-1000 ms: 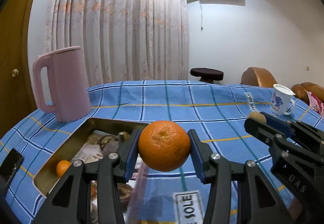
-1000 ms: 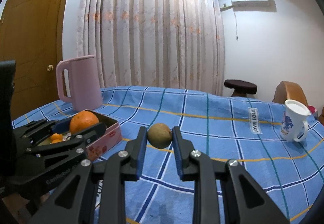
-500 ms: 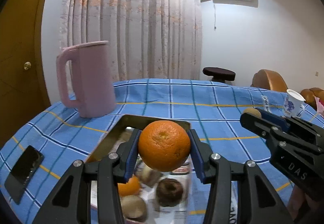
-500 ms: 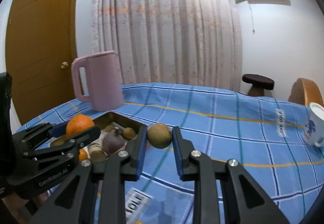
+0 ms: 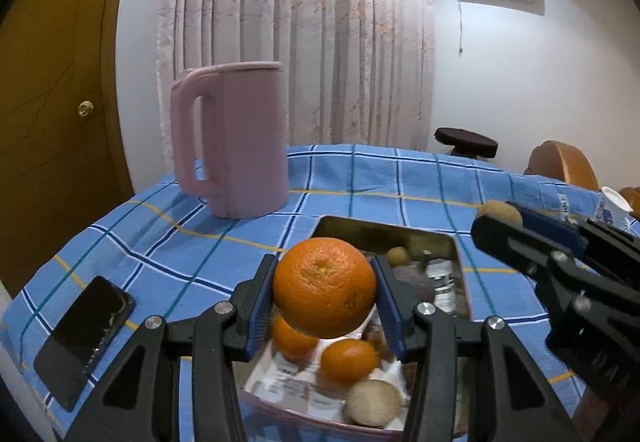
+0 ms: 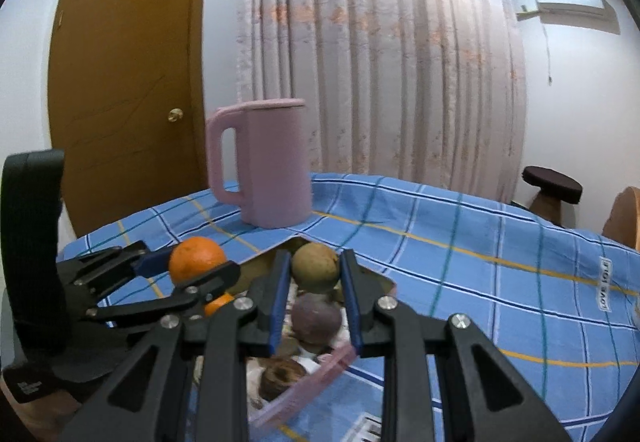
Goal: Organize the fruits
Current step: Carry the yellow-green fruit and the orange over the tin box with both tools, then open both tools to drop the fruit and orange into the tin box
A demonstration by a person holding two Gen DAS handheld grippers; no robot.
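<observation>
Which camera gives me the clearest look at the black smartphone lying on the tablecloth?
The left wrist view. The flat black smartphone lies fully visible, screen up, on the blue checked tablecloth, left of the left hand-held gripper. The right wrist view does not show it.

The tablecloth (image 5: 360, 178) is bright blue, checked with white, dark blue, teal and yellow lines. At ten o'clock on it stands a plain pale pink jug (image 5: 236, 138). The held orange (image 5: 325, 287) is deep orange; the fruit (image 6: 315, 267) in the other grip is dull olive-brown. Both grippers are black with blue pads (image 5: 258, 304). The tin (image 5: 386, 236) is brassy inside with a pink rim. The phone (image 5: 86, 334) at eight o'clock is glossy black.
</observation>
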